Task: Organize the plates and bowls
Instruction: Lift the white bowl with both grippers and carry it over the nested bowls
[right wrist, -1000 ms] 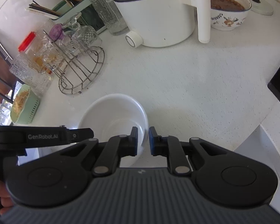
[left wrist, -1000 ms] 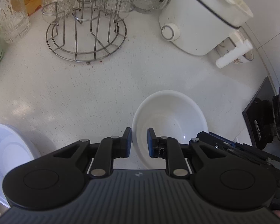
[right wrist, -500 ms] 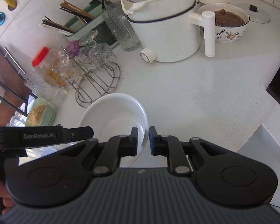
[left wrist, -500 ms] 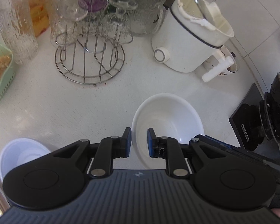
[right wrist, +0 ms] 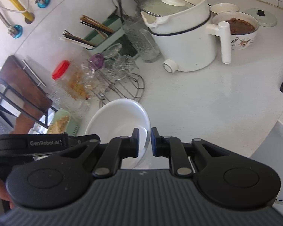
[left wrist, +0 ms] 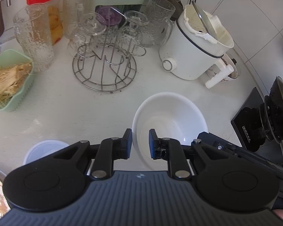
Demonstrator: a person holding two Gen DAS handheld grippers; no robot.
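**Bowl in the air, tidying not finished**

Now the big round white plastic bowl [left wrist: 168, 118] is hanging above the white stone counter [left wrist: 66, 109]. The left gripper [left wrist: 140, 143] and right gripper [right wrist: 144, 142] are each squeezing its rim. It is waiting for a home, maybe inside the smaller white bowl [left wrist: 41, 148].

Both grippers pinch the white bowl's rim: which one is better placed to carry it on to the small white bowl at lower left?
Probably left. The small white bowl lies just beside the left gripper, on the white bowl's left rim; the right gripper holds the far side.
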